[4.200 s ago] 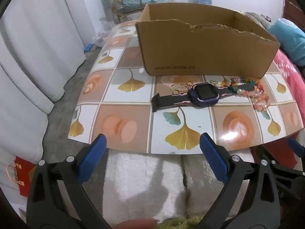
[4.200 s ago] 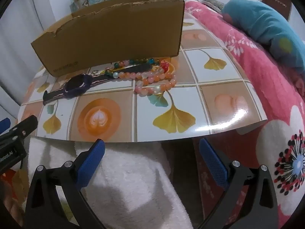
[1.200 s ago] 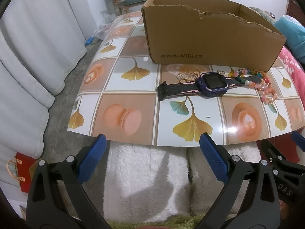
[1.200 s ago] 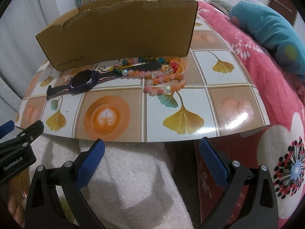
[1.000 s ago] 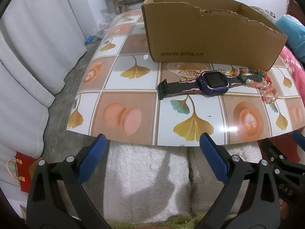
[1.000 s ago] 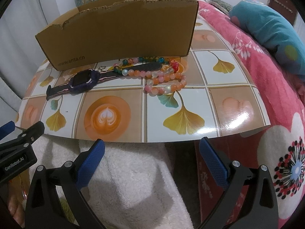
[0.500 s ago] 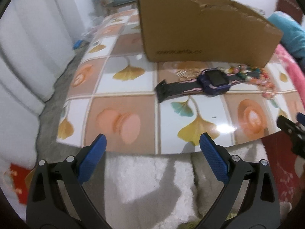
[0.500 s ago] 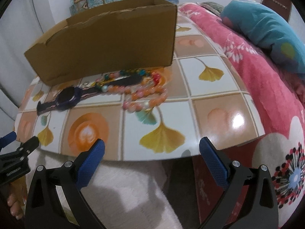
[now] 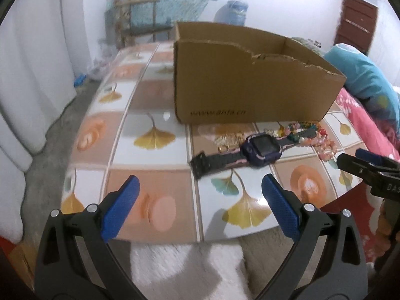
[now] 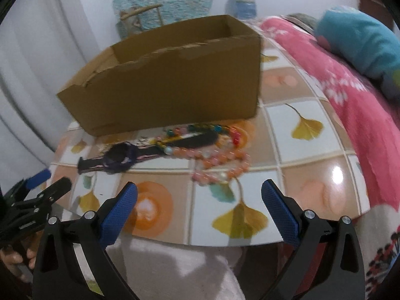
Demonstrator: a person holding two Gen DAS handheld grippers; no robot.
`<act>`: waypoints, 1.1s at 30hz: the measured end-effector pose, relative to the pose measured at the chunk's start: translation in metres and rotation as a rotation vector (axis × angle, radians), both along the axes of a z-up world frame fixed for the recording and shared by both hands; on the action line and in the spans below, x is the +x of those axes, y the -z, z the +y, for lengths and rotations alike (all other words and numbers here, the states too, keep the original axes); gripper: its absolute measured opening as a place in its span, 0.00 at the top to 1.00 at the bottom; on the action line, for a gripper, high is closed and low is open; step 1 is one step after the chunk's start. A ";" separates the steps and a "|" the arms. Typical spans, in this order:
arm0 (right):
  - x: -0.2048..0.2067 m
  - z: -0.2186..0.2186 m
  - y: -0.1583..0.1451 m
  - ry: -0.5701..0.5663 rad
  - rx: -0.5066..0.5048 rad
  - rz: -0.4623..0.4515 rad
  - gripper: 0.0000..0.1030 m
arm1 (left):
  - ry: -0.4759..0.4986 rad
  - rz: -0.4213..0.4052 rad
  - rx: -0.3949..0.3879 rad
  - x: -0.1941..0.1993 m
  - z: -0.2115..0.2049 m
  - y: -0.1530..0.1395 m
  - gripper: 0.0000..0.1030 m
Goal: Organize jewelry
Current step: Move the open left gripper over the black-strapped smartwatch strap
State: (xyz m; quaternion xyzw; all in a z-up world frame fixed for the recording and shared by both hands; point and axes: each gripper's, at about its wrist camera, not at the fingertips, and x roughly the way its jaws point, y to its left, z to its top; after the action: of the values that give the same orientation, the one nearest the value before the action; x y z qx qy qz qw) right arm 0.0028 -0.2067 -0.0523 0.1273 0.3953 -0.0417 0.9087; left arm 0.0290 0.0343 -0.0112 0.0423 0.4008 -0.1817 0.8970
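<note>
Tiled table (image 9: 155,135), watch (image 9: 260,147), beads (image 10: 220,165)

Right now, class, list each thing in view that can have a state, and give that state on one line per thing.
Cardboard box: upright on the table, open at the top, near rim torn.
Watch: lying flat, strap stretched out, unbuckled.
Bead strings: heaped loosely beside the watch, outside the box.
Gold trinkets: on the table, behind the strap.
Left gripper: open, empty.
Right gripper: open, empty.
</note>
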 end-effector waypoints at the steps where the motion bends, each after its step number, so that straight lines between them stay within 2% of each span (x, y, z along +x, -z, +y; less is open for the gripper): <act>1: 0.002 0.002 0.000 -0.008 0.006 0.000 0.06 | 0.007 -0.016 0.002 0.001 -0.001 -0.001 0.08; 2: 0.005 0.003 0.002 -0.016 0.014 0.004 0.06 | 0.012 -0.024 0.000 0.003 -0.001 -0.002 0.08; 4: 0.008 0.005 0.004 -0.022 0.027 0.014 0.06 | 0.028 -0.038 -0.005 0.007 -0.001 -0.004 0.18; 5: 0.011 0.006 0.006 -0.025 0.033 0.023 0.06 | 0.032 -0.035 -0.006 0.011 -0.002 -0.004 0.32; 7: 0.014 0.007 0.009 -0.029 0.045 0.032 0.06 | 0.045 -0.015 -0.023 0.018 -0.001 -0.003 0.41; 8: 0.016 0.007 0.010 -0.033 0.054 0.037 0.06 | 0.053 -0.008 -0.034 0.019 -0.001 -0.003 0.51; 9: 0.018 0.008 0.010 -0.035 0.056 0.038 0.06 | 0.071 0.001 -0.046 0.022 -0.001 -0.003 0.56; 14: 0.023 0.007 0.010 -0.059 0.063 0.042 0.06 | 0.192 0.011 -0.049 0.027 -0.010 -0.003 0.55; 21: 0.029 0.000 -0.009 -0.187 0.045 -0.001 0.06 | 0.382 0.016 0.040 0.038 -0.027 0.000 0.53; 24: 0.033 -0.002 -0.019 -0.266 0.043 -0.022 0.06 | 0.426 0.024 0.075 0.042 -0.030 0.004 0.52; 28: 0.047 0.001 -0.022 -0.376 0.069 -0.006 0.09 | 0.469 0.026 0.119 0.040 -0.034 0.010 0.52; 30: 0.054 0.005 -0.022 -0.403 0.054 0.012 0.16 | 0.467 0.016 0.134 0.038 -0.036 0.011 0.52; 33: 0.064 -0.009 -0.018 -0.367 0.148 0.039 0.21 | 0.448 0.003 0.140 0.035 -0.037 0.012 0.51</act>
State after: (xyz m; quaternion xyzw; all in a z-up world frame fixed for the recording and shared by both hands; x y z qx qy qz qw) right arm 0.0663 -0.2155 -0.0345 0.1186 0.4315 0.1513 0.8814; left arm 0.0644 -0.0027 -0.0227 0.1920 0.3944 -0.3482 0.8284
